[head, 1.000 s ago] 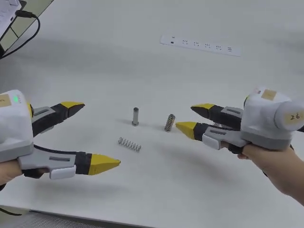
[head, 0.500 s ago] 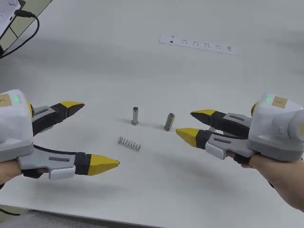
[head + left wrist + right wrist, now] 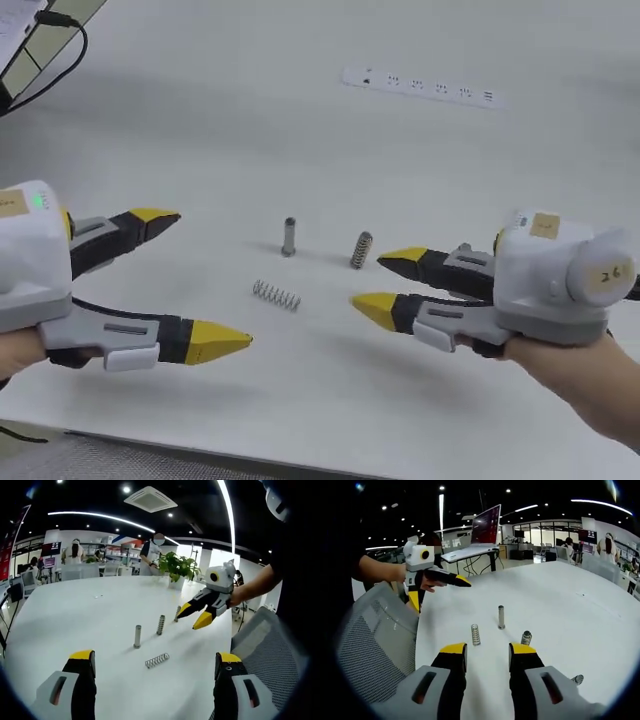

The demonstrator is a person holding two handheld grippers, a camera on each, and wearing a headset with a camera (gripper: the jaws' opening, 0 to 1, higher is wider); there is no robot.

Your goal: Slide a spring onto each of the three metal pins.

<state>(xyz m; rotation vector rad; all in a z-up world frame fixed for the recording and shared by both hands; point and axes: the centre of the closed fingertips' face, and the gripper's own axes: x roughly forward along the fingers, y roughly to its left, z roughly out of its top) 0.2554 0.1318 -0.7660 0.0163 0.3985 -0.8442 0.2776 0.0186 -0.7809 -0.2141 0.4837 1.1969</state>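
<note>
A bare metal pin (image 3: pixel 289 236) stands upright mid-table, with a second pin (image 3: pixel 361 250) wearing a spring to its right. A loose spring (image 3: pixel 276 294) lies flat in front of the bare pin. My left gripper (image 3: pixel 190 280) hovers wide open at the near left, empty, looking across the loose spring (image 3: pixel 157 660) and bare pin (image 3: pixel 137 636). My right gripper (image 3: pixel 372 280) is open and empty, its tips just in front of the sprung pin. From its own view the sprung pin (image 3: pixel 525 638) rises by the right jaw, and a third pin (image 3: pixel 577 679) stands at the lower right.
A white power strip (image 3: pixel 415 88) lies far back on the white table (image 3: pixel 200 130). A black cable (image 3: pixel 60 50) runs at the far left corner. The table's near edge (image 3: pixel 250 455) is close below the grippers. A mesh chair (image 3: pixel 375 645) stands beside the table.
My right gripper has drawn back toward the near edge and slightly left, away from the sprung pin. The left gripper, pins and loose spring stay put.
</note>
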